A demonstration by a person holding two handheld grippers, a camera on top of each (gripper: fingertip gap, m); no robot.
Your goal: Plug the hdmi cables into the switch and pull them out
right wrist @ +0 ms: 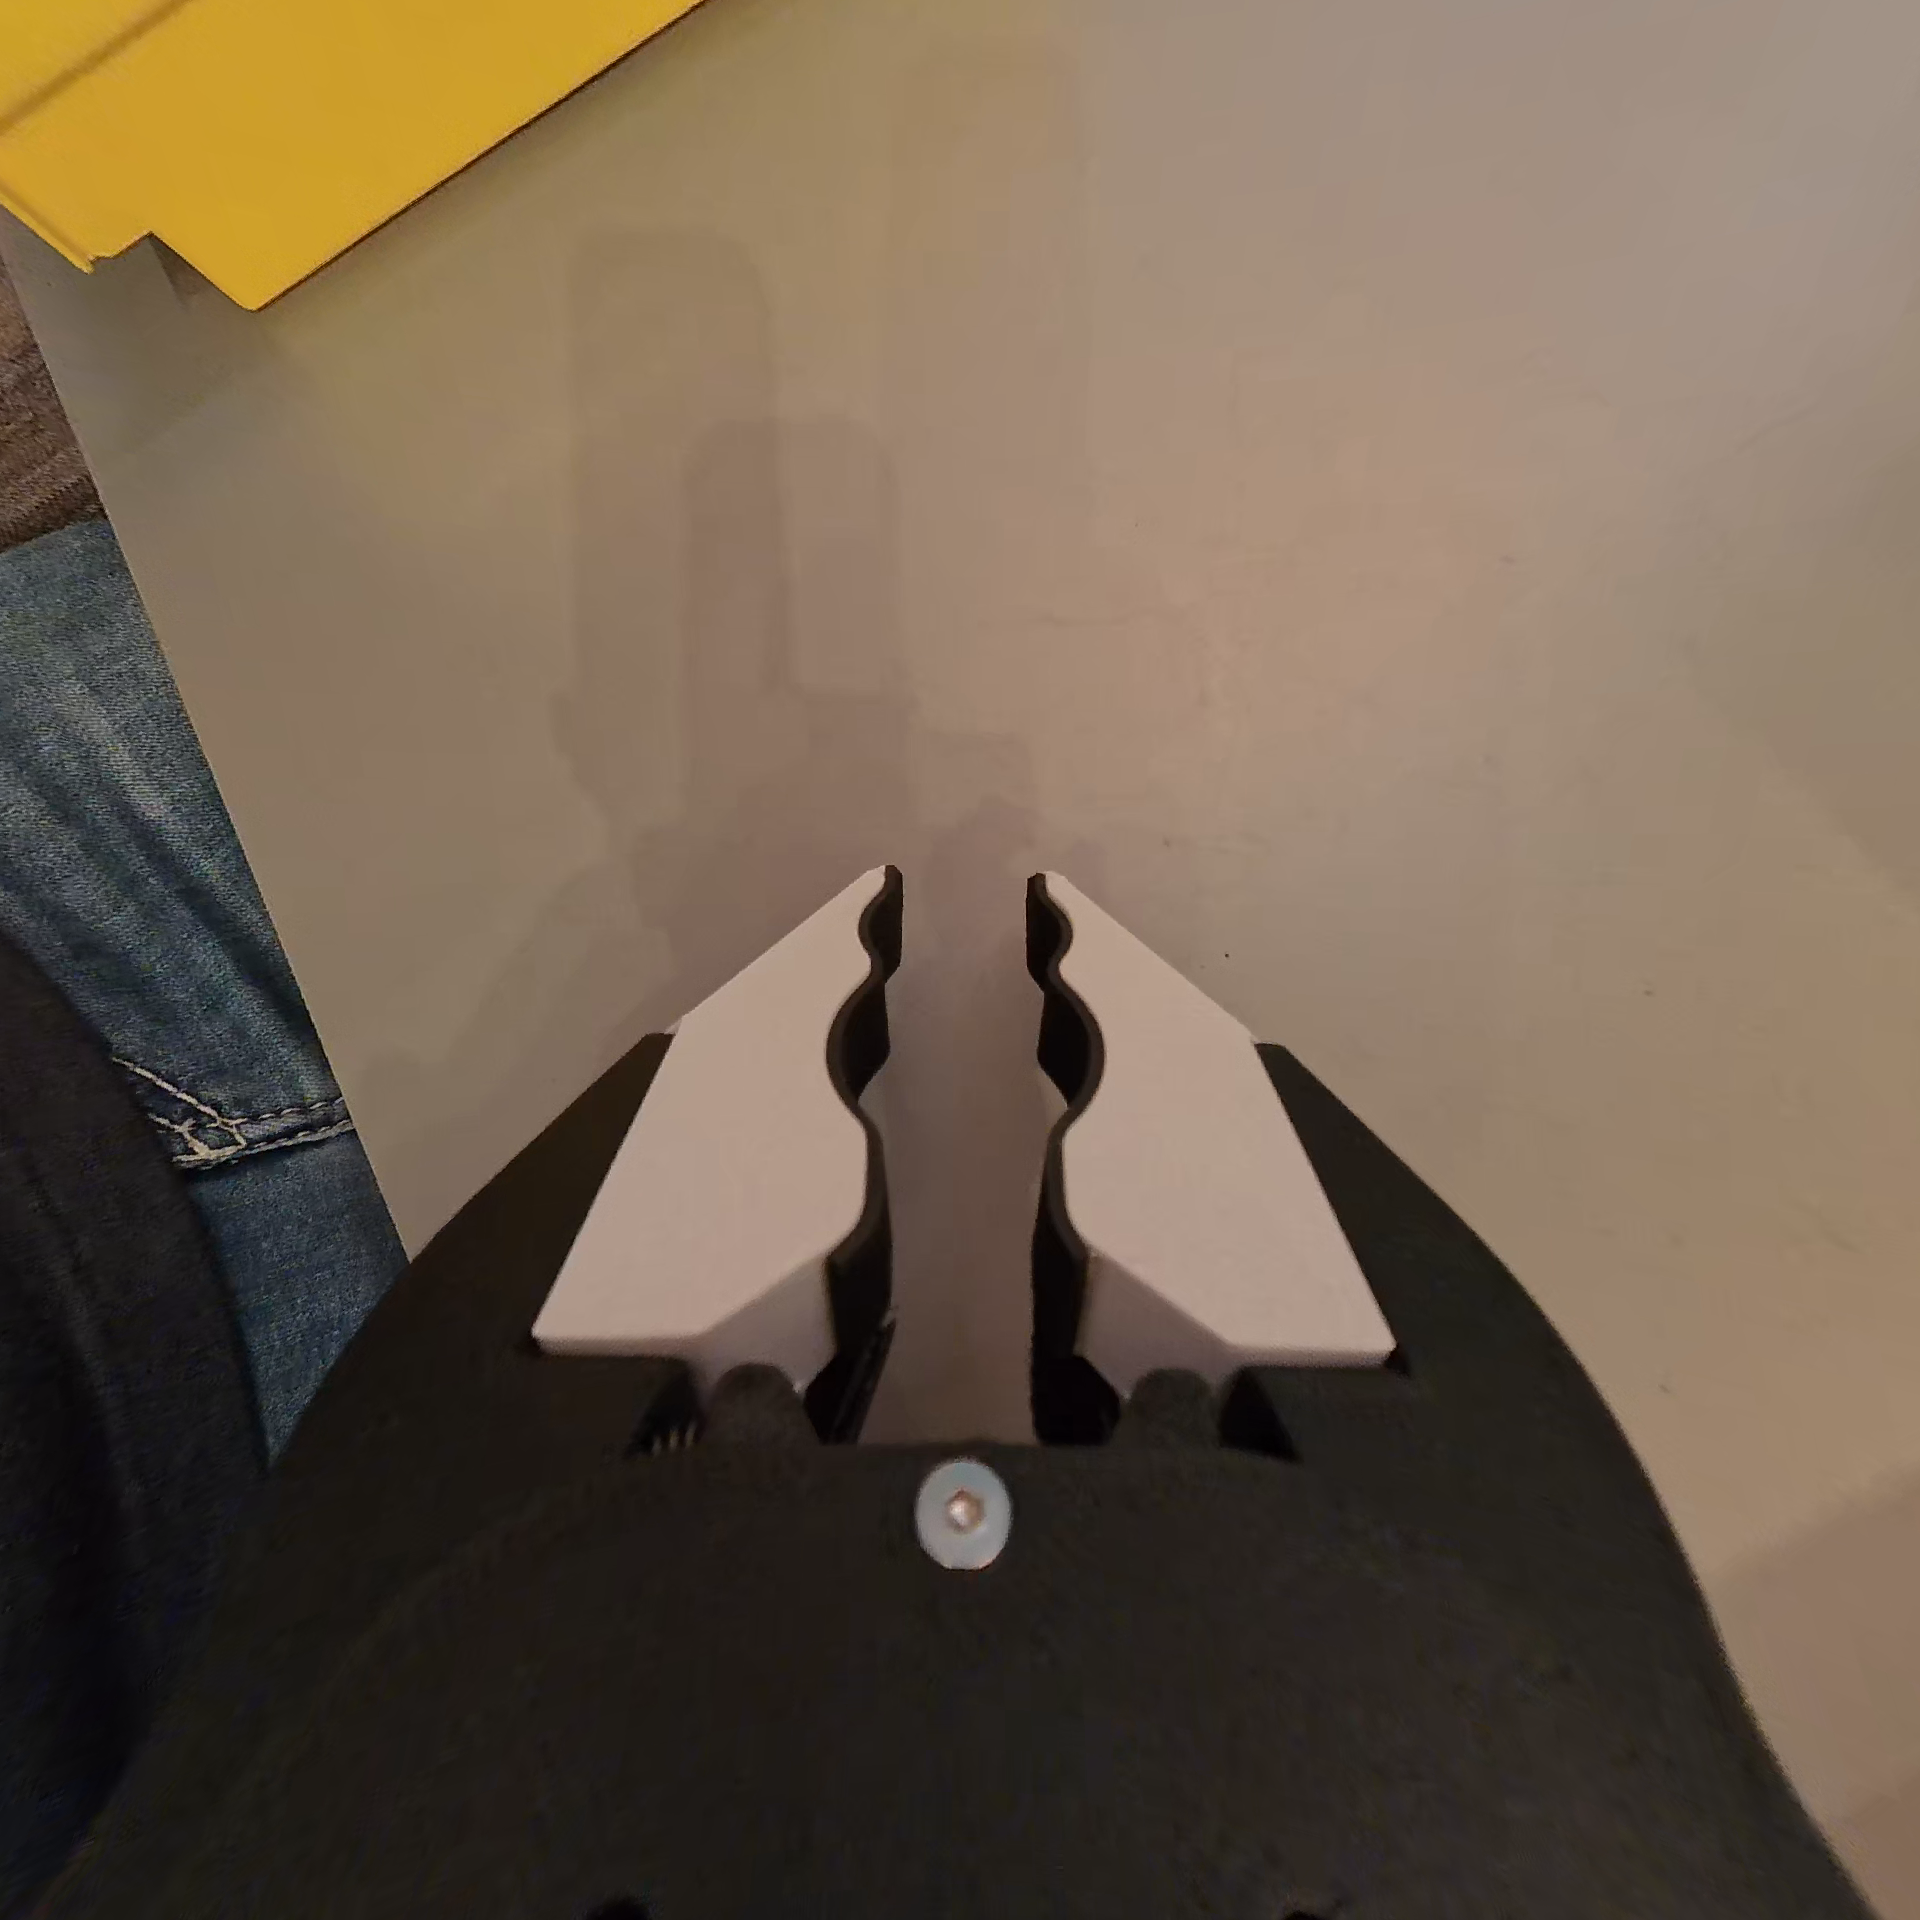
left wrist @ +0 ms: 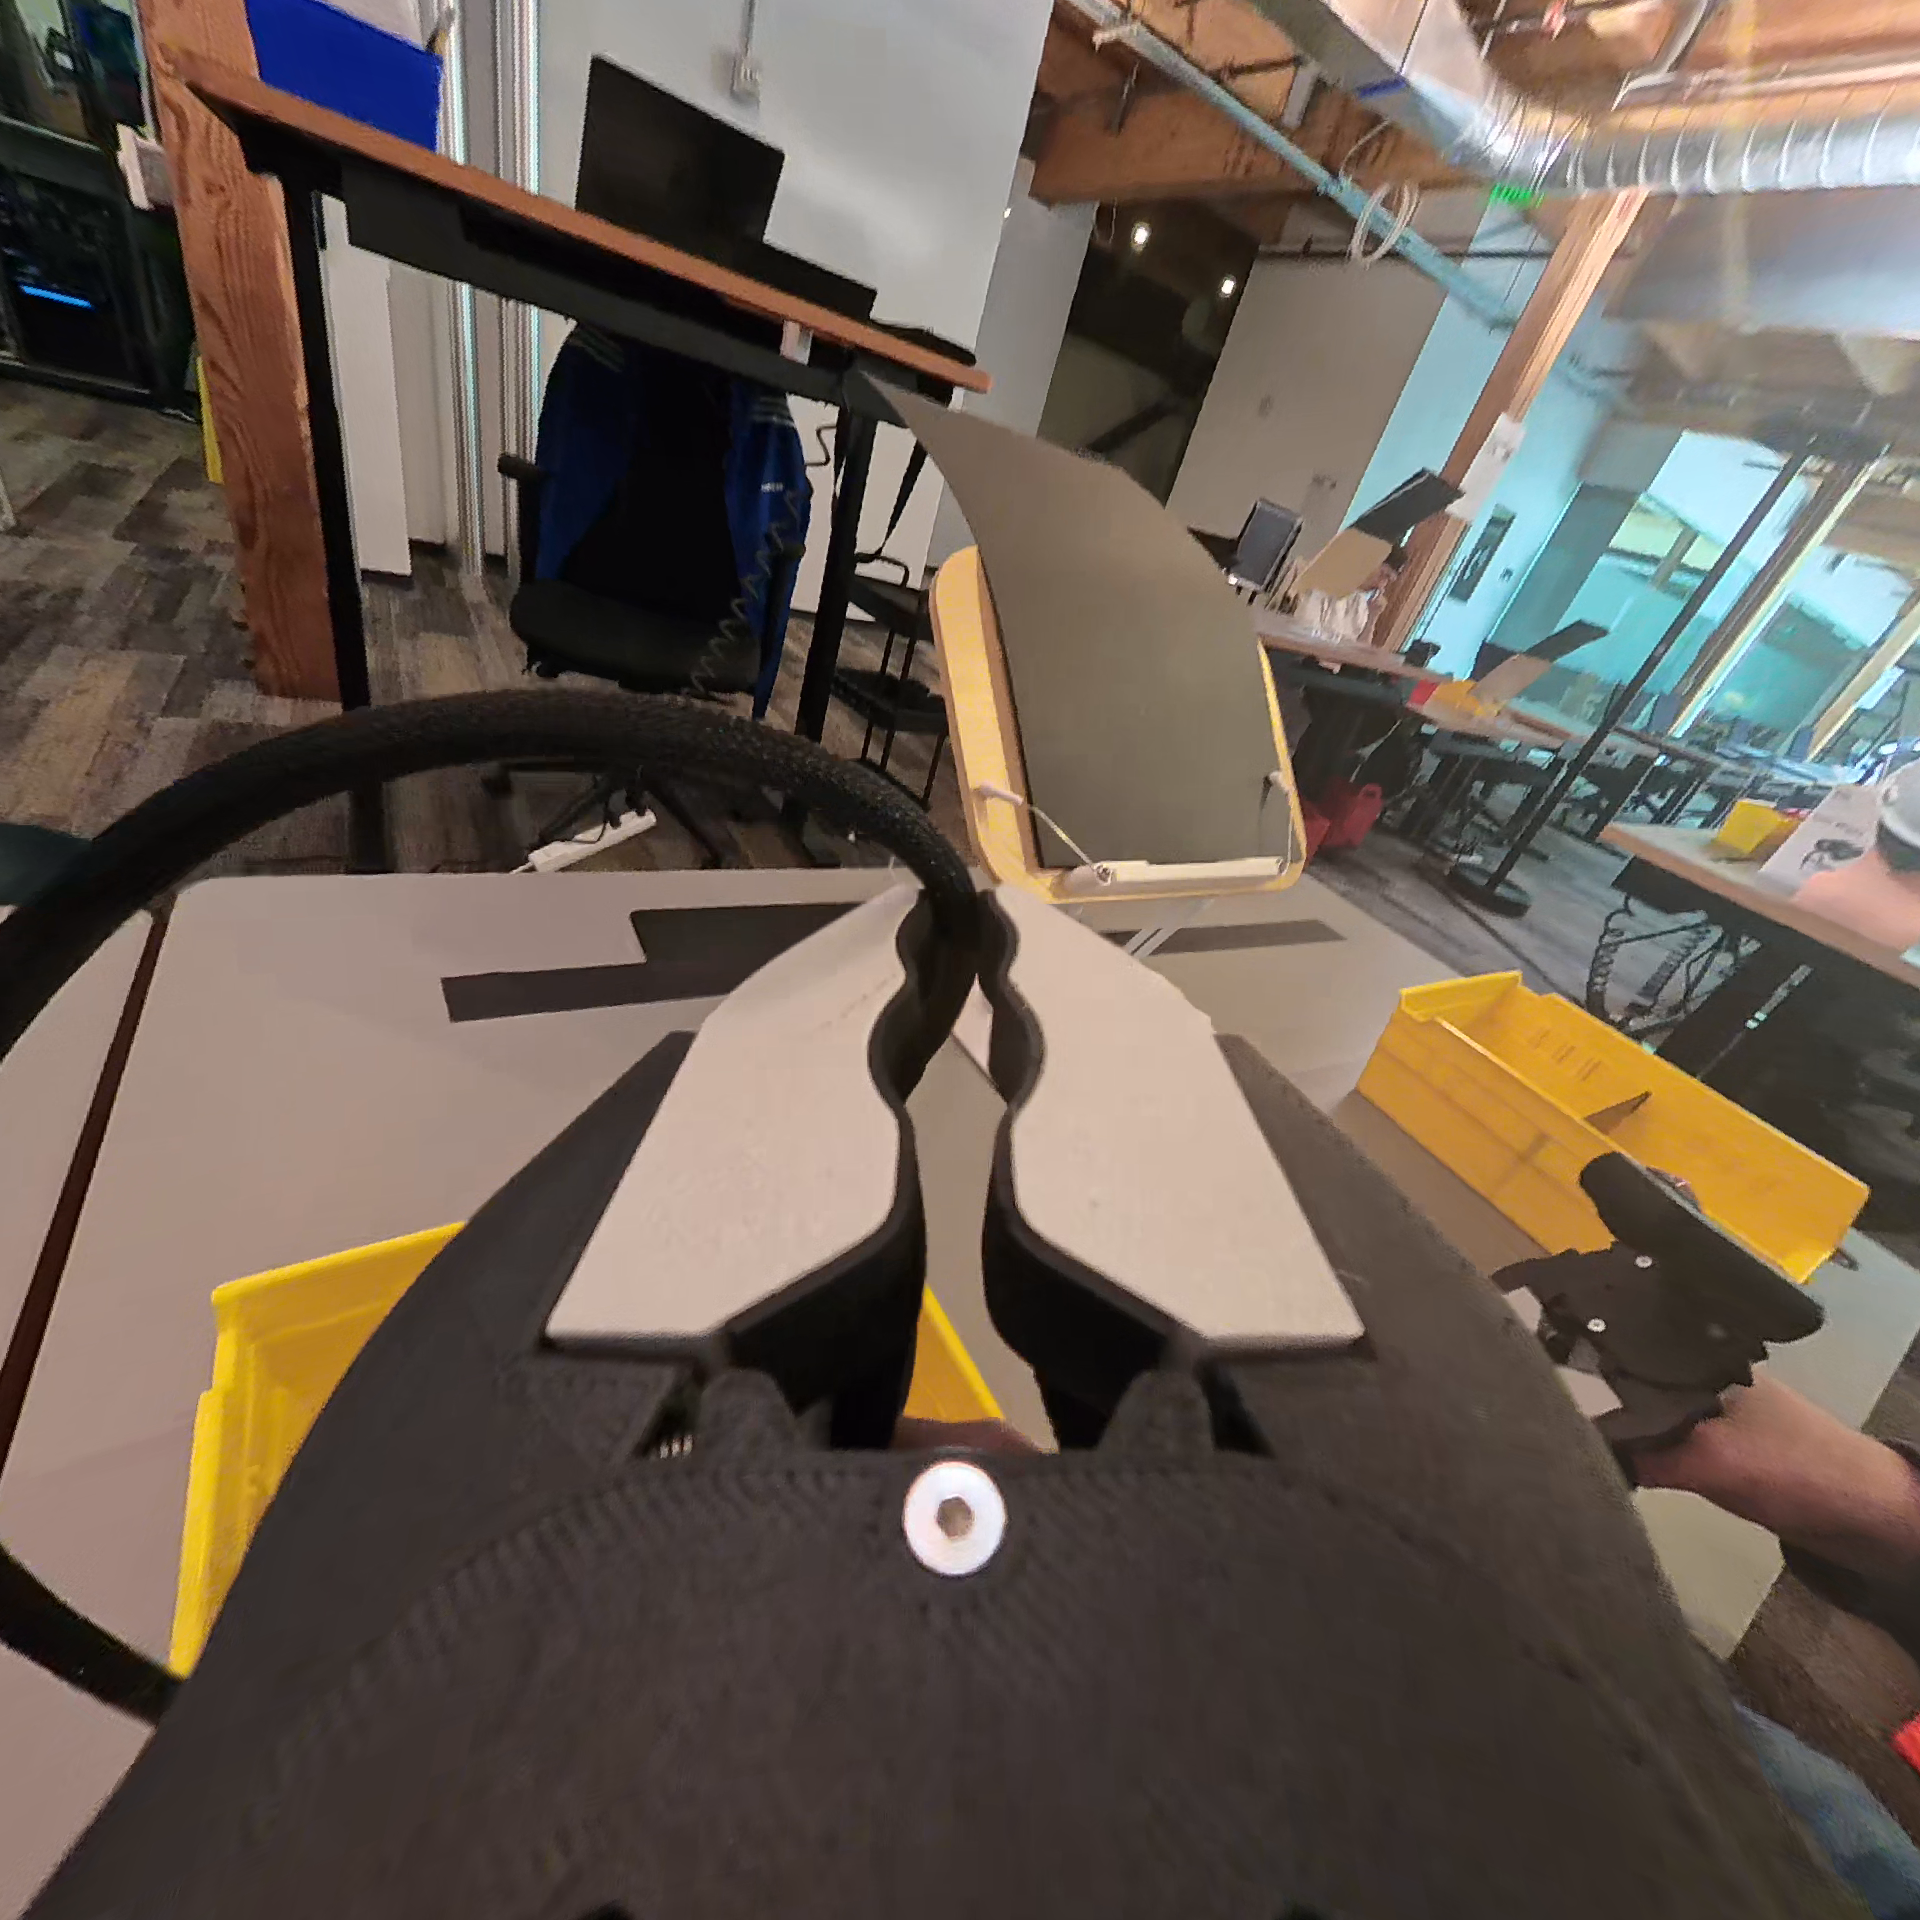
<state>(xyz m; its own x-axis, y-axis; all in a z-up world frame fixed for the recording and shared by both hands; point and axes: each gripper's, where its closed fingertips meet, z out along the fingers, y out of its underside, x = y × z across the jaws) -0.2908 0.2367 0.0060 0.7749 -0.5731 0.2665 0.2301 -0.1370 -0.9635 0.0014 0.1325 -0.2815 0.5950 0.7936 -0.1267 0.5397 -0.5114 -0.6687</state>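
Two hand-held grippers appear, one per view. Starting at the left edge of the left wrist view, a thick black braided HDMI cable (left wrist: 436,727) sweeps up in a wide arc above the pale grey surface (left wrist: 312,1091) and comes down into the left hand-held gripper (left wrist: 961,925), whose grey wavy-edged fingers (left wrist: 821,1039) are pressed together on it near their tips. No plug and no switch can be seen in either view. Below the gripper sits a yellow plastic bin (left wrist: 249,1434); a second long yellow plastic bin (left wrist: 1558,1101) lies to the right, close to the surface's edge. At far right the right hand-held gripper (left wrist: 1662,1309) rests low on the surface, held by a person's arm.

In the right wrist view, that right hand-held gripper (right wrist: 964,894) points down at bare surface (right wrist: 1351,520) with its fingers spread apart and nothing between them; a yellow bin corner (right wrist: 260,135) shows at top left.

Risks, as a judgement: the grip is on the cord, not the plug, so the cable may slide through the fingers or twist, leaving the connector hard to aim. The springy loop could snag a bin or drag it off the edge.
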